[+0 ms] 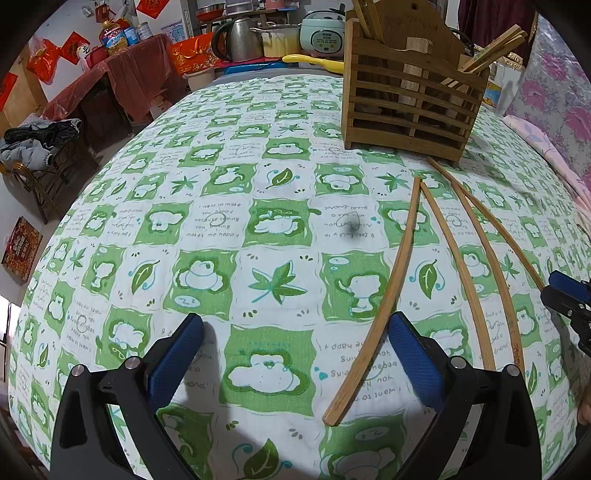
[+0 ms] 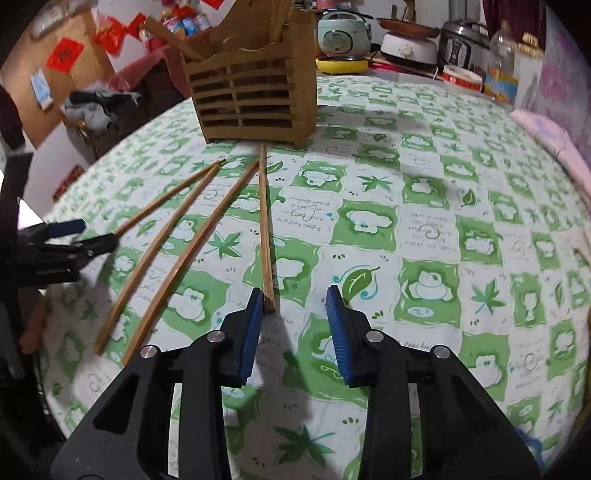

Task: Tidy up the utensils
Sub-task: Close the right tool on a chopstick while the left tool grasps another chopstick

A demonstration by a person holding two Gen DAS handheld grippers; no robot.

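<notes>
Left wrist view: we see our left hand-held gripper point(image 1: 295, 341) low over the bench, its blue pads wide apart with nothing between them.
Left pads: the right-side pad point(image 1: 412, 358) sits just beside the near half of the leftmost chopstick point(image 1: 384, 299); we cannot tell whether they touch.
Chopsticks: four lie loose on the green-and-white cloth point(image 1: 229, 221), fanned out, far tips converging toward the holder point(image 1: 410, 96).
Holder: a slatted wooden box stands upright at the far side of the bench, with more sticks leaning inside it.
Right wrist view: our right hand-held gripper point(image 2: 295, 328) has its pads apart, gripping nothing.
Right pads: the left-side pad point(image 2: 249, 332) is against or just beside the near end of the rightmost chopstick point(image 2: 266, 229), which runs nearly straight away to the base of the holder point(image 2: 255, 96).
Other sticks: the remaining three point(image 2: 177, 251) lie to the left of it on the cloth point(image 2: 443, 229), spread apart at their near ends.
Other gripper: each view catches the opposite tool at its edge, the right one point(image 1: 569, 299) at the far right and the left one point(image 2: 79, 240) at the far left by the outermost stick.
Background: a kettle point(image 1: 240, 37) and a rice cooker point(image 1: 323, 35) sit beyond the bench.
</notes>
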